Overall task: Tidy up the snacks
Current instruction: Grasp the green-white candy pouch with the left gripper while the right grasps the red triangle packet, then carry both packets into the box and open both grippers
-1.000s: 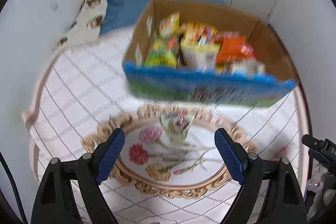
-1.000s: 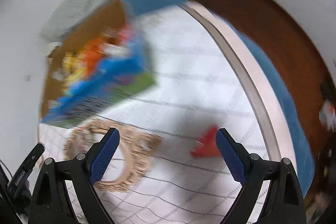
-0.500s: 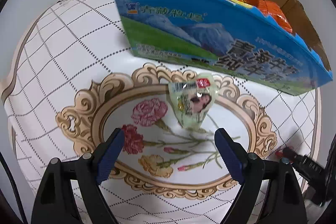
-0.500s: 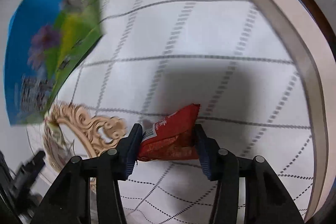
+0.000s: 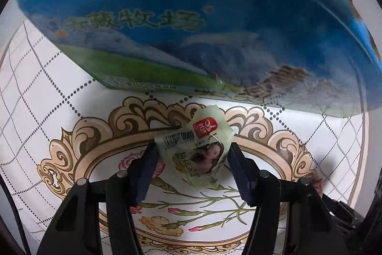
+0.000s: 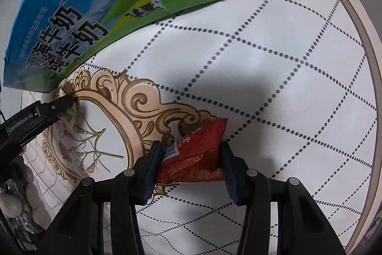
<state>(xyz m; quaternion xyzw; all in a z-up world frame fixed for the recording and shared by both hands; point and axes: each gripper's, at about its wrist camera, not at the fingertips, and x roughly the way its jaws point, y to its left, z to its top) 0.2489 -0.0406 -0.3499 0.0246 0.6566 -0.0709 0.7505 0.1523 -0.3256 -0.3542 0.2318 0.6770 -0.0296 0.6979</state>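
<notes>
A pale green snack packet (image 5: 200,149) with a red logo lies on the round table, on the flower print. My left gripper (image 5: 192,164) is shut on the green packet, its blue pads against both sides. A red snack packet (image 6: 193,154) lies on the tablecloth at the edge of the ornate print. My right gripper (image 6: 188,164) is shut on the red packet. The blue-and-green cardboard box (image 5: 191,28) stands just behind the green packet; it also shows in the right wrist view (image 6: 100,6) at upper left.
The round table (image 6: 298,63) has a white dotted-grid cloth with a beige ornate frame print (image 5: 95,135). Its rim (image 6: 365,51) curves along the right. The left gripper's finger (image 6: 55,109) shows at the left of the right wrist view.
Both grippers dropped down to the table. The right one closed on the red packet half a second ago. The left one has now closed on the green packet.
</notes>
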